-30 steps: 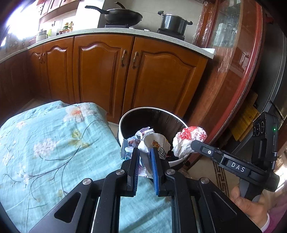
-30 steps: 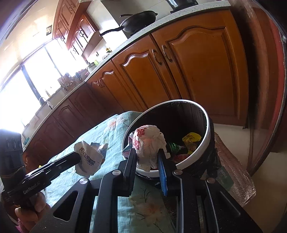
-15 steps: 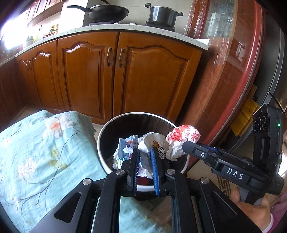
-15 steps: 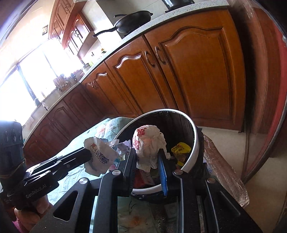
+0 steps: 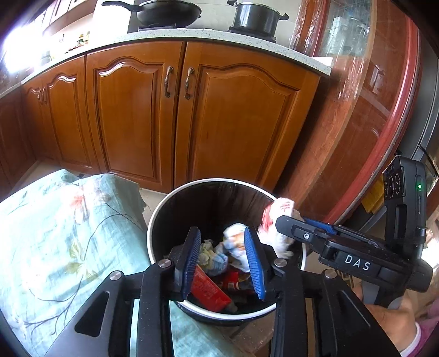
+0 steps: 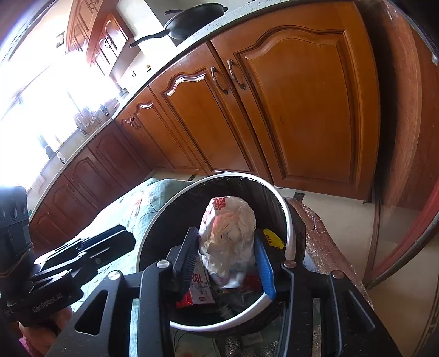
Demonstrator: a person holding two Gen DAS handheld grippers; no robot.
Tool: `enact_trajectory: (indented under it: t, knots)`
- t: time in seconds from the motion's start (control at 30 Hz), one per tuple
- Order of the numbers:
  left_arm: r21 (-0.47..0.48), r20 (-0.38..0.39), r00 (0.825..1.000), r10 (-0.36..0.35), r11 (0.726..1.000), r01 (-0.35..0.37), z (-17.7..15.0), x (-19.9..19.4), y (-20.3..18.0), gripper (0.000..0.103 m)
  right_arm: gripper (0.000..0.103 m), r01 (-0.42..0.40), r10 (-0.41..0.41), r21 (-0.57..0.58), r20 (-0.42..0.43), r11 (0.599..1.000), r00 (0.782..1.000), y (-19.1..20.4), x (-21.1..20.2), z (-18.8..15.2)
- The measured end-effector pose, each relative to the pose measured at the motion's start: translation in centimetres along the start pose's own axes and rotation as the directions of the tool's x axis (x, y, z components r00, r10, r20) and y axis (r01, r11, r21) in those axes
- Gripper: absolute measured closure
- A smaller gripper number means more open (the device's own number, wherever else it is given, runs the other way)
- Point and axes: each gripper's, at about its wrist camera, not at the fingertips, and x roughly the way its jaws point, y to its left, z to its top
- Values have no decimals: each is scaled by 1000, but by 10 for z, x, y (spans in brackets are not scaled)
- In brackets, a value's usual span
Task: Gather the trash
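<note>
A black trash bin with a white rim (image 5: 153, 219) (image 6: 286, 217) stands below both grippers and holds several wrappers. My left gripper (image 5: 222, 255) is open over the bin; a crumpled white wrapper (image 5: 233, 239) is loose between its fingers, falling into the bin. My right gripper (image 6: 229, 261) is open over the bin with a crumpled white and red wrapper (image 6: 227, 228) loose between its fingers; it also shows in the left wrist view (image 5: 277, 219).
A table with a floral light-blue cloth (image 5: 63, 236) lies left of the bin. Wooden kitchen cabinets (image 5: 192, 118) stand behind, with a wok (image 5: 167, 12) and pot (image 5: 255, 16) on the counter. A round wooden edge wrapped in plastic (image 5: 384, 131) is at right.
Both grippers moved over the bin and opened. The left one's wrapper dropped from between its fingers; the right one's wrapper is loosened.
</note>
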Motion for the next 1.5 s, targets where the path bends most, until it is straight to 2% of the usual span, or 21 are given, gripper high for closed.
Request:
enact_trajectory:
  t: [0.17,0.3,0.63,0.83,1.0,1.17,1.5]
  knots:
    - [-33,-1,1000,6,999,-6,-7,-4,7,64,50,-13,13,2,3,1000,1000,0,-1,-2]
    - [-54,8,1000,14,998,-13,-16,-14,12,52,41,-17,17,-3,9,1000,1000,3,-5,-6]
    - [-115,35,999,24,993,-20,-38,-49,30,42,26,-27,26,14,61,1000,998,16,-24,-15]
    - [-165,45,998,43,986,-35,-62,-74,45,38,17,-31,30,15,95,999,995,31,-39,-31]
    - [-184,57,995,78,981,-67,-86,-100,55,34,13,-37,36,1,107,999,994,50,-46,-50]
    - [-187,83,988,129,976,-112,-109,-131,61,31,5,-8,13,-45,124,999,992,75,-52,-71]
    - [-169,135,966,219,966,-196,-149,-182,56,24,3,34,-10,-158,150,987,989,122,-61,-105]
